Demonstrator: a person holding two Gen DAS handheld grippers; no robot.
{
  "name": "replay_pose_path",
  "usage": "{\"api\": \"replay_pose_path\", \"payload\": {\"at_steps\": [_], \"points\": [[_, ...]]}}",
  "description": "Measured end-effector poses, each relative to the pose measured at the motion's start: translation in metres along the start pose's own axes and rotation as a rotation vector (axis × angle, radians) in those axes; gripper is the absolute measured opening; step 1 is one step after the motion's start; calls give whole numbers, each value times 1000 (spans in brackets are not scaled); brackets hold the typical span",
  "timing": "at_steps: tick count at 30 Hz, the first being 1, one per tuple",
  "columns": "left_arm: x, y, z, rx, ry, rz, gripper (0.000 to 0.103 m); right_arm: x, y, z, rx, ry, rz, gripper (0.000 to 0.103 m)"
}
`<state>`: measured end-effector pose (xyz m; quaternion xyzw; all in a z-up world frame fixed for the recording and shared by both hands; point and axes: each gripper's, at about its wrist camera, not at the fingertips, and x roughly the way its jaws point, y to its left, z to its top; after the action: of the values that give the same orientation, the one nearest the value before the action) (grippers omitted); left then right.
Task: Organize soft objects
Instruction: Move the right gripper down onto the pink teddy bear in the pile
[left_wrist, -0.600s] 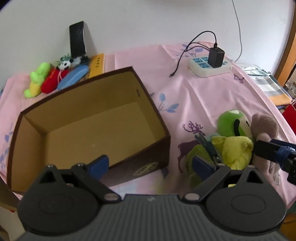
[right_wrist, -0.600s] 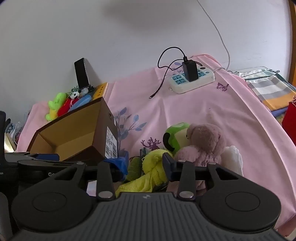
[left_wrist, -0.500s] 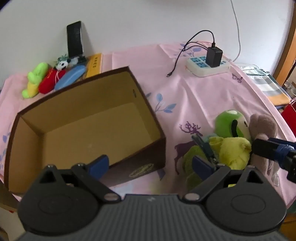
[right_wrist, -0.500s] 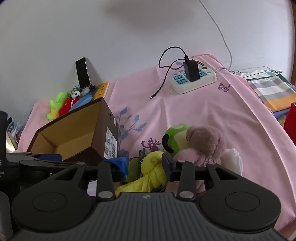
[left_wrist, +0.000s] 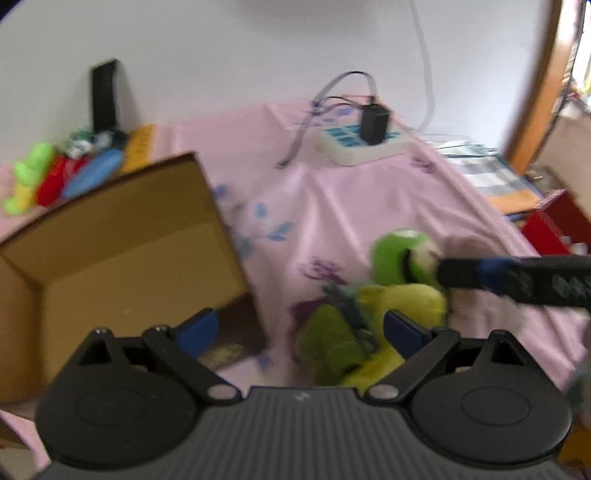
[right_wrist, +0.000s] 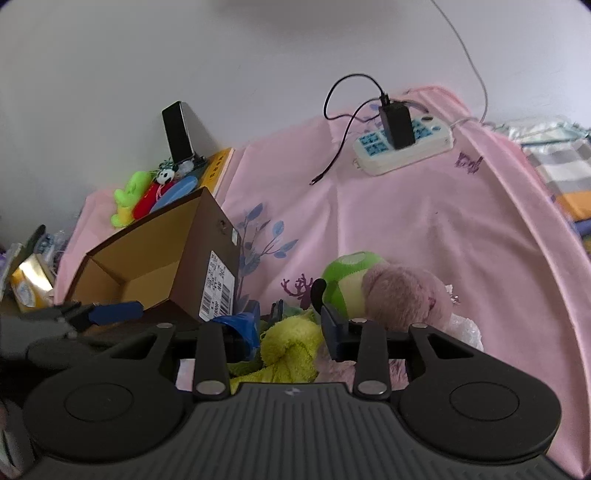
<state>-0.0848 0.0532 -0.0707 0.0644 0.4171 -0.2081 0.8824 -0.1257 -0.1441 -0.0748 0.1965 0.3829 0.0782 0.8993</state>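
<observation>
An open, empty brown cardboard box stands on the pink cloth. To its right lies a heap of plush toys. It holds a yellow-green plush, a round green head and a pinkish-brown bear. My right gripper is low over the heap, with its pads pressed on the yellow-green plush from both sides. My left gripper stands wide open between the box and the heap, holding nothing. Its right pad is beside the yellow-green plush. One of the right gripper's fingers reaches in from the right.
A white power strip with a black charger lies at the back. A dark phone leans on the wall above several small toys. Folded cloths lie at the right edge. A white crinkly item lies beside the bear.
My left gripper has swung right, from in front of the box toward the plush heap, and its view is now blurred. The right gripper has hardly moved and its jaws stand as before.
</observation>
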Motion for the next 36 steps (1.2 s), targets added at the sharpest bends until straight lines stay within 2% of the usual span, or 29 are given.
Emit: {"api": "replay_pose_path", "payload": {"at_steps": [2,4,6,9,10,11,12,14,16,17,18,21,25,28,32,36], "points": [[1,-1,-6,-30,6,-70,96,4,-8,4,26,28,34,18],[1,-5,-13,-47,3,-138,95,7,-13,8,41,24,109,18],[3,-14,-17,-50,-6,-164,94,12,-13,11,12,54,137,18],[10,-28,-19,-40,-16,-165,90,23,-10,13,-66,121,106,18],[14,-33,-20,-35,-13,-164,85,28,-11,13,-83,152,86,18],[15,-35,-21,-32,-8,-168,69,32,-12,12,-89,180,88,19],[21,-39,-21,-31,2,-160,63,36,-14,11,-96,202,95,18],[28,-39,-20,-44,20,-141,62,40,-18,12,-99,226,118,18],[35,-40,-22,-63,30,-129,51,43,-18,14,-117,233,138,18],[38,-40,-22,-67,32,-126,44,44,-18,14,-128,234,147,18],[39,-40,-22,-72,36,-133,29,45,-17,14,-139,224,160,18],[41,-41,-27,-84,44,-130,7,49,-18,15,-157,233,172,18],[35,-36,-27,-107,9,-156,2,50,-17,16,-184,249,167,18],[24,-28,-21,-99,-40,-207,0,48,-18,16,-160,249,173,19],[20,-25,-22,-15,-38,-225,0,42,-19,19,-82,229,149,19],[22,-11,-27,2,-18,-267,0,28,-18,22,-38,175,127,19]]}}
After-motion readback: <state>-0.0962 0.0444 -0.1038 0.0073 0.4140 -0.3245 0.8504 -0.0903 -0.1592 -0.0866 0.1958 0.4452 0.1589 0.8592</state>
